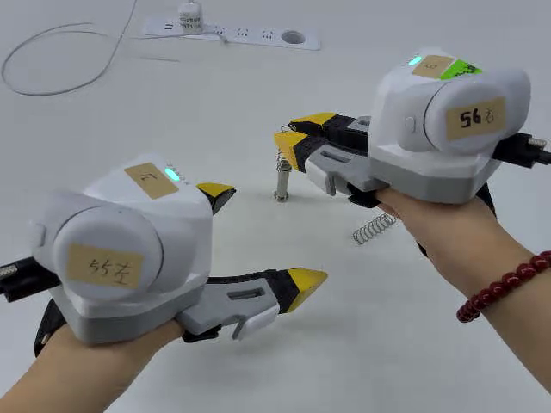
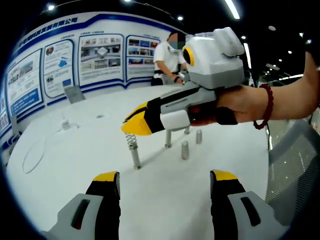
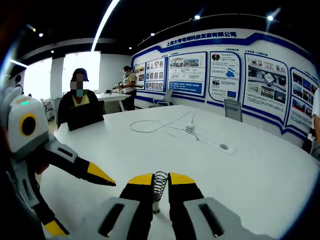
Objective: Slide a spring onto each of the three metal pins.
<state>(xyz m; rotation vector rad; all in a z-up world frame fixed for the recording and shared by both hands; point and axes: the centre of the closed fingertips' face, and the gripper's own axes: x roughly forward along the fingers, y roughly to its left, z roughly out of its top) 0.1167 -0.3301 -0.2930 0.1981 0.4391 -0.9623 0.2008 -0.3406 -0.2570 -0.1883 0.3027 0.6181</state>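
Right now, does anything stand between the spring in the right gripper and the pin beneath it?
Nothing visible does: the spring, held by the right gripper, sits directly atop the metal pin; the left gripper hangs apart.

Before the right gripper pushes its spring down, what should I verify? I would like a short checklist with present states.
1. Right gripper shut on the coiled metal spring: ok.
2. Spring in line with the upright metal pin: ok.
3. Spring fully down the pin: not ok, lower pin bare.
4. Left gripper open, apart from the pin: ok.
5. Second loose spring lying ready on the white table: ok.
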